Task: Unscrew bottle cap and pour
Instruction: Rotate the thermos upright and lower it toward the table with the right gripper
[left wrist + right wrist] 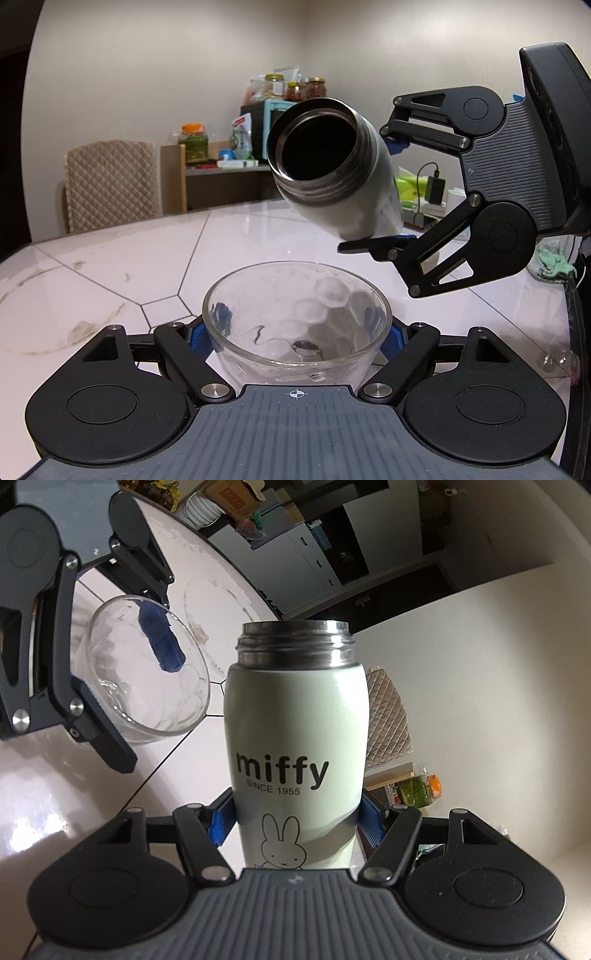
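Observation:
A pale green "miffy" bottle (299,746) with a steel threaded neck has no cap on. My right gripper (295,823) is shut on its body. In the left wrist view the bottle (351,199) is tilted, its open mouth facing the camera, above and behind a clear glass bowl (295,325). My left gripper (297,336) is shut on the bowl, blue pads on both sides. The bowl (144,672) stands on the white table and looks empty. The right gripper (399,192) shows at the right. The cap is not in view.
White marble-pattern table (110,266) with dark seams. A quilted chair back (110,184) stands behind it. A shelf with jars (295,88) is farther back. A charger and cable (436,184) and a green cloth (554,266) lie at the right.

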`<state>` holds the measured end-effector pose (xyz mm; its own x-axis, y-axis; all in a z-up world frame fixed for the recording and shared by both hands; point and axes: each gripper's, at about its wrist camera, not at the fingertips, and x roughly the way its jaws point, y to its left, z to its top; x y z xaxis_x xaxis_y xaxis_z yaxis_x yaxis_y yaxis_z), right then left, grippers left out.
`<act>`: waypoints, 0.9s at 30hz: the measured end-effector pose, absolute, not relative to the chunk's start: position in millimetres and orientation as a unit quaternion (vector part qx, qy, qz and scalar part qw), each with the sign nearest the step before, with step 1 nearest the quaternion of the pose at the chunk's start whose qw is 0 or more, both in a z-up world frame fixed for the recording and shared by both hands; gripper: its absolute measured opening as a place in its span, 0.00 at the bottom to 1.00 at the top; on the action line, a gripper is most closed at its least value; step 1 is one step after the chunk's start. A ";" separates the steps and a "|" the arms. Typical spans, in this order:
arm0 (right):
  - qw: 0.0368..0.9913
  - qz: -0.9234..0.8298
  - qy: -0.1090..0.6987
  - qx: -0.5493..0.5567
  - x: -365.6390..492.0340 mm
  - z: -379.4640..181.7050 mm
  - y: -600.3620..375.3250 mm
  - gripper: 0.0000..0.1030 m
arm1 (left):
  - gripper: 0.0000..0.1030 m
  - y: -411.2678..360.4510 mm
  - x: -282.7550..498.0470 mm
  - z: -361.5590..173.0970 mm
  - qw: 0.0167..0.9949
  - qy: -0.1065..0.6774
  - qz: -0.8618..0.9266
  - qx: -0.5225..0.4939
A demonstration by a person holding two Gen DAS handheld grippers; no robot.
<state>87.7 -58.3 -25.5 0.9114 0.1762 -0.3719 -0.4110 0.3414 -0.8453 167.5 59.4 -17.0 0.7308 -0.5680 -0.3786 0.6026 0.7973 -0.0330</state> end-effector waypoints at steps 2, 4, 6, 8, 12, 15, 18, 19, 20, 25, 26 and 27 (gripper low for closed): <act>0.816 0.182 0.110 -0.537 87.4 -25.5 -58.2 0.67 | 0.85 59.2 167.8 -17.0 0.929 0.188 -0.315 0.046; 0.824 0.182 0.115 -0.524 85.3 -23.7 -61.4 0.67 | 0.85 59.3 167.9 -16.3 0.929 0.188 -0.315 0.047; 0.831 0.185 0.121 -0.510 84.0 -21.6 -63.7 0.67 | 0.85 59.4 169.2 -16.3 0.929 0.188 -0.315 0.046; 0.837 0.186 0.124 -0.500 86.3 -19.2 -62.0 0.67 | 0.85 59.6 169.8 -16.4 0.929 0.188 -0.315 0.046; 0.846 0.190 0.135 -0.480 82.6 -17.8 -70.4 0.67 | 0.85 59.6 170.1 -16.2 0.929 0.188 -0.315 0.046; 0.851 0.192 0.140 -0.469 78.7 -15.5 -75.5 0.67 | 0.85 59.2 169.6 -16.2 0.929 0.188 -0.315 0.046; 0.856 0.194 0.142 -0.457 83.9 -13.3 -73.9 0.67 | 0.85 59.5 169.6 -16.1 0.929 0.189 -0.315 0.046; 0.858 0.195 0.143 -0.454 85.7 -13.8 -73.4 0.67 | 0.85 59.3 169.4 -16.4 0.929 0.189 -0.315 0.046; 0.859 0.196 0.145 -0.450 87.7 -13.7 -73.6 0.67 | 0.85 59.4 169.5 -16.2 0.929 0.189 -0.315 0.046; 0.873 0.201 0.157 -0.416 95.8 -8.3 -76.6 0.67 | 0.85 59.2 169.4 -16.2 0.929 0.189 -0.315 0.046; 0.876 0.203 0.159 -0.407 97.1 -7.1 -77.8 0.67 | 0.85 59.1 169.4 -16.4 0.929 0.189 -0.315 0.046; 0.879 0.204 0.162 -0.400 100.8 -5.3 -77.9 0.67 | 0.85 59.3 169.5 -16.3 0.929 0.189 -0.315 0.046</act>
<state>100.8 -77.9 -5.3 0.8644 0.2298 -0.4471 -0.4880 0.5974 -0.6364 169.5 59.3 -16.3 0.7302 -0.5683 -0.3793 0.6027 0.7973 -0.0342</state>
